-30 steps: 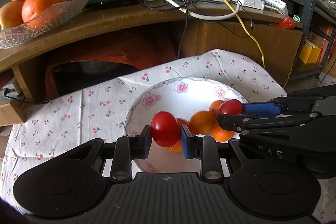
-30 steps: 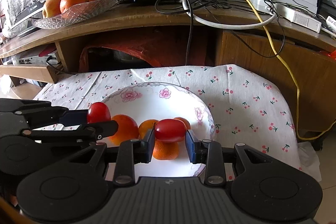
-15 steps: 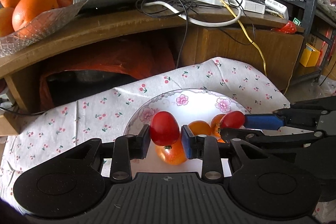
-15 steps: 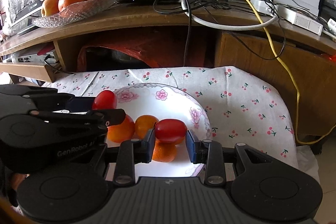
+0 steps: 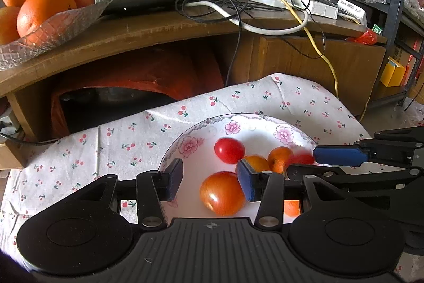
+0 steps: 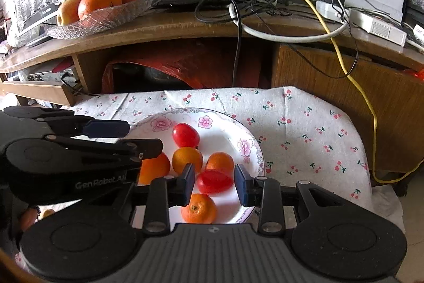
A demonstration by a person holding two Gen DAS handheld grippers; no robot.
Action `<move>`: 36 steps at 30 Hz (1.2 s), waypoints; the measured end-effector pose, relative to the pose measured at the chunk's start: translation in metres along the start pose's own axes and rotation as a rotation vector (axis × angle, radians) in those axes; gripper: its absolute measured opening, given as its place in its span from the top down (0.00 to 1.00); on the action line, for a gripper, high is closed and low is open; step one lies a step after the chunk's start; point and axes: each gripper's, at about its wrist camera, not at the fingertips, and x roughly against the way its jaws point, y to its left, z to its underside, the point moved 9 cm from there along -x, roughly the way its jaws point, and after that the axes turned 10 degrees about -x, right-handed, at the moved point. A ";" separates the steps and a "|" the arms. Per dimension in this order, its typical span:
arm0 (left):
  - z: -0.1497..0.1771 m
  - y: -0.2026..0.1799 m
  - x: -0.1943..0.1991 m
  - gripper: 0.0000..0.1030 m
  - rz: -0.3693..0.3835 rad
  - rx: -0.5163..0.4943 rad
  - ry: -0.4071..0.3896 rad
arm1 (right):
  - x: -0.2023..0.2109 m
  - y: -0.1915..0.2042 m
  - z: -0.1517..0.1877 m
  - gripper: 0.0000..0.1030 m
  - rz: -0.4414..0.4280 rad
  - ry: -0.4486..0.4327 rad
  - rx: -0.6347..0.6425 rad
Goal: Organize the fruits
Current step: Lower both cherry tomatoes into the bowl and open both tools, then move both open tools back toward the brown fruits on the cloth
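Red tomatoes crowd oranges on plate

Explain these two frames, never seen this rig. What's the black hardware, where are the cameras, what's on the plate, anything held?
No robot: a person holds a two-finger gripper in each hand, each with a fisheye camera looking along its fingers. One picture is from the left gripper, one from the right gripper; each sees the other sideways. A flowered plate on a cherry-print cloth holds small orange fruits and a red tomato. Both grippers are open. A second tomato, blurred, is between the right fingers with gaps either side, so nothing looks held.
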 end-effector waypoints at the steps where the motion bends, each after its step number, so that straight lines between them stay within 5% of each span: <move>1: -0.001 0.000 0.002 0.47 -0.003 0.003 -0.004 | 0.002 0.001 0.000 0.66 -0.005 -0.002 0.001; 6: -0.006 0.006 0.016 0.36 0.003 0.038 -0.030 | 0.010 0.010 0.003 0.63 -0.044 0.005 -0.006; 25: 0.010 0.018 0.073 0.36 -0.028 0.047 -0.031 | 0.058 0.036 0.023 0.63 -0.073 -0.001 0.004; 36: 0.052 0.032 0.094 0.36 -0.047 0.064 0.033 | 0.076 0.062 0.053 0.63 -0.112 0.043 0.025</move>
